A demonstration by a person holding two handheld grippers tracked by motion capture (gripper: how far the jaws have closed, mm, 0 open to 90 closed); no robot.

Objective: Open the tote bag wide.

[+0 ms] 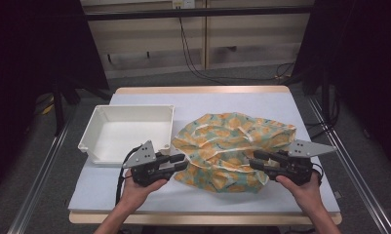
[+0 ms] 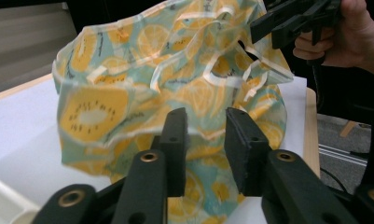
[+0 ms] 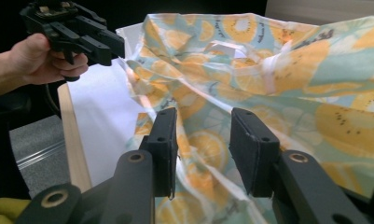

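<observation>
Where it lies crumpled, the cloth (image 1: 232,148) shows yellow citrus slices.

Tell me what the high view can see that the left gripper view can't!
High view: the white tray beside the fruit-print cloth, and the left hand coming in from below.
Left gripper view: a close look between the black fingers of the left gripper, which stand apart with cloth showing in the gap.
Both: the fruit-print cloth, the pale table cover, and the right gripper at the cloth's edge.
</observation>
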